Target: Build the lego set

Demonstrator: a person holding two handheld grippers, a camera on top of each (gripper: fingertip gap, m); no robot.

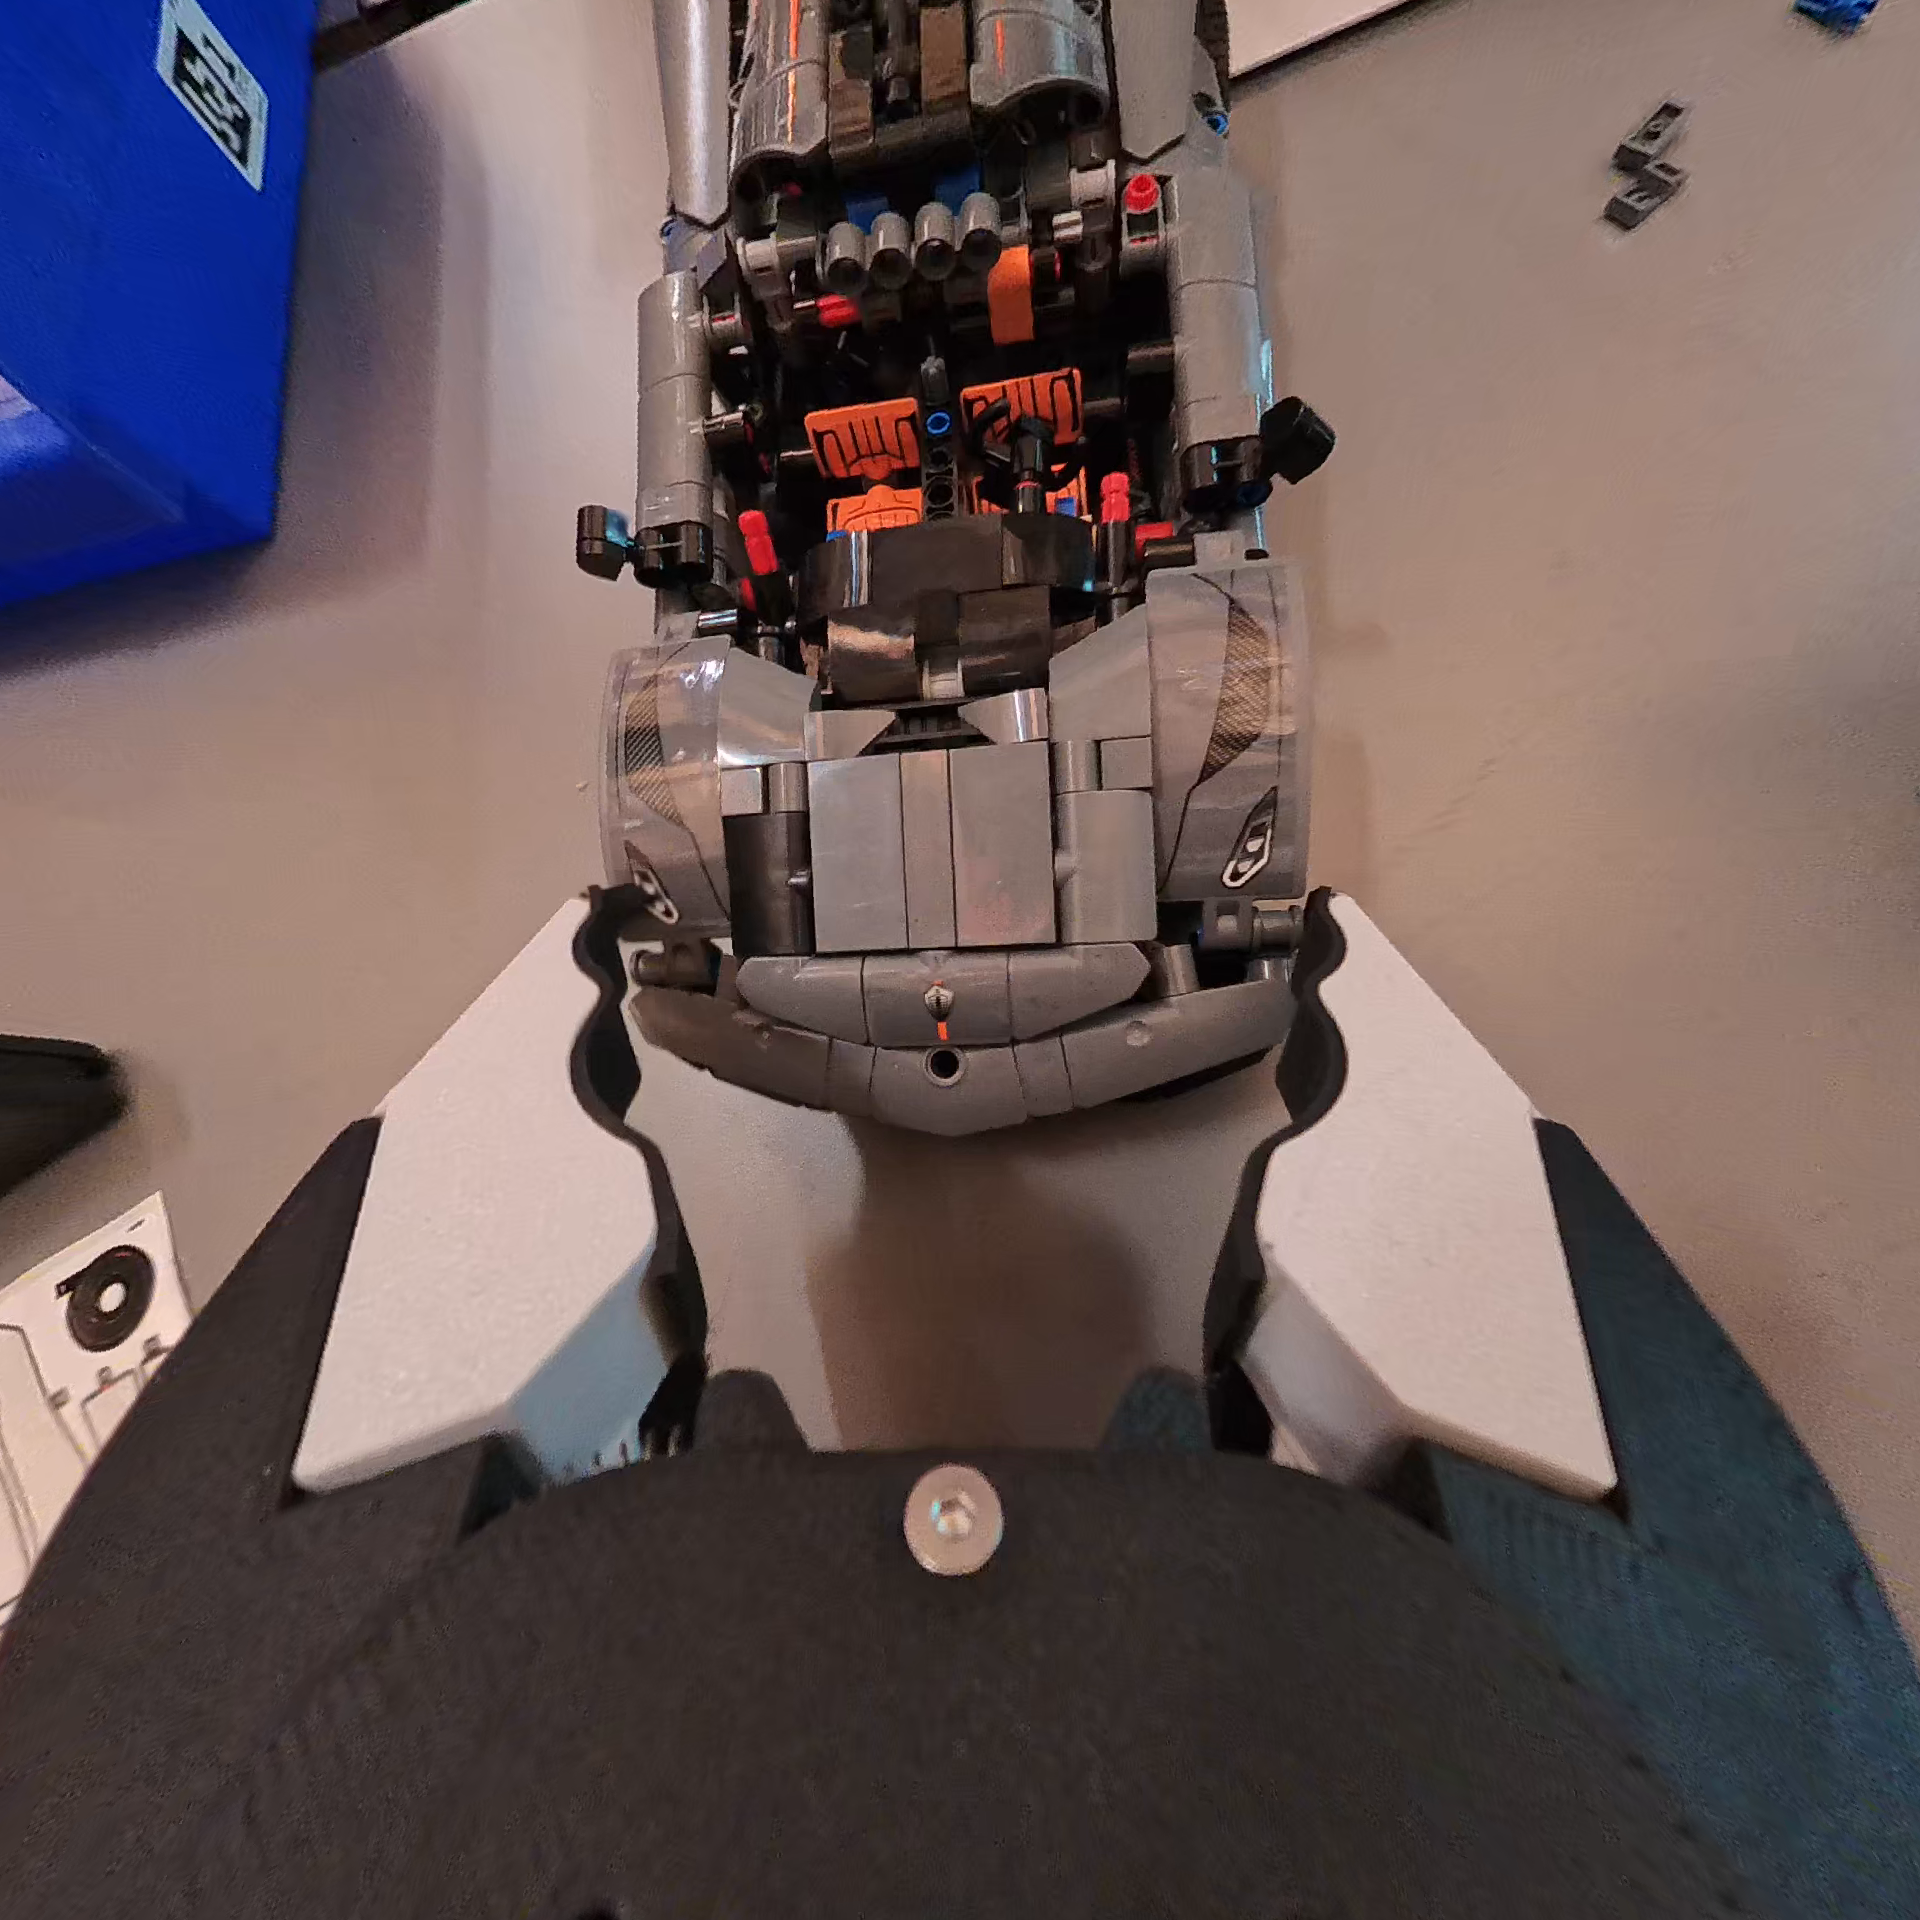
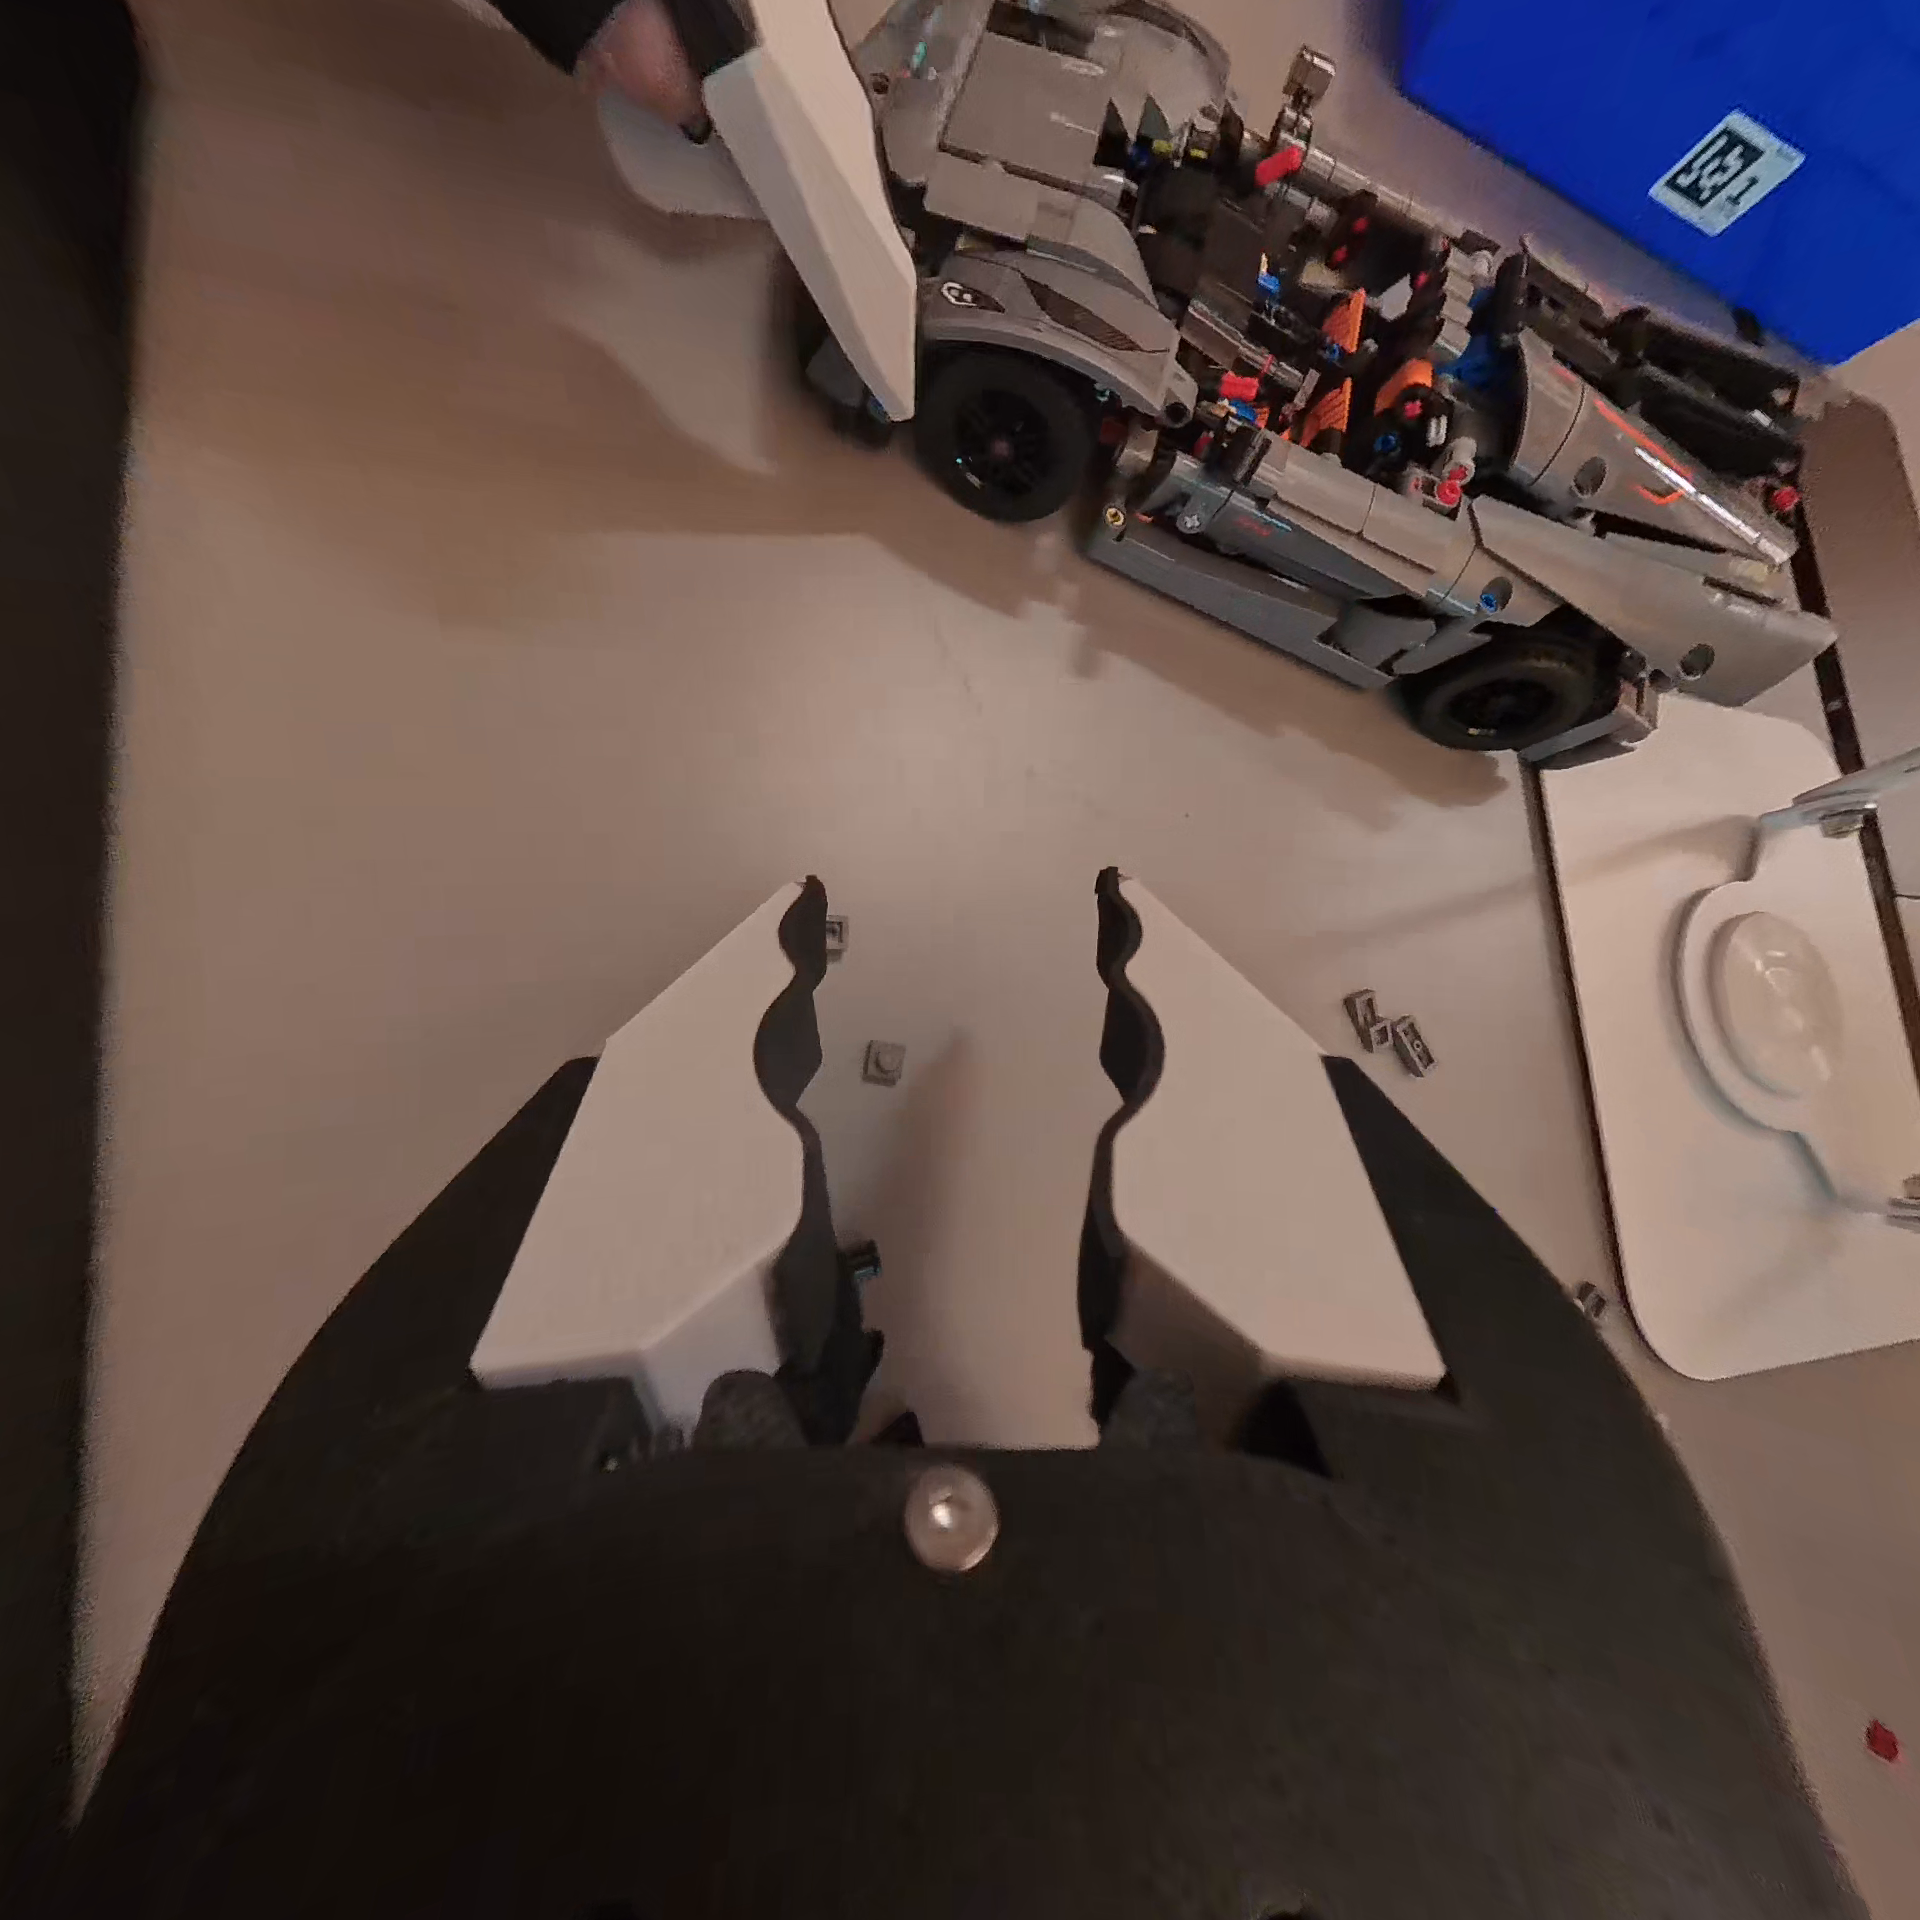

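Across the pale worktop (image 2: 520,675), the grey lego car (image 2: 1299,416) is laid as the largest thing, its nose turned toward the left gripper (image 1: 956,914) so that it can be steadied while parts are added; this is a judgement. Beyond the car, a blue bin (image 2: 1662,135) is seen, and beside the car's rear wheel a white tray (image 2: 1621,1039) is set. At the car's nose, the left gripper's jaws are spread wide and placed on either side of the front bumper; the fingertips (image 1: 603,935) are seen right at the front corners, but whether they press or merely flank cannot be told. Well short of the car, the right gripper (image 2: 956,883) is held over the worktop with its jaws released and nothing between them. Between its fingers, a small grey plate (image 2: 883,1062) is seen lying loose, probably the next piece to be picked. Two more grey pieces (image 2: 1390,1029) are left nearer the tray.
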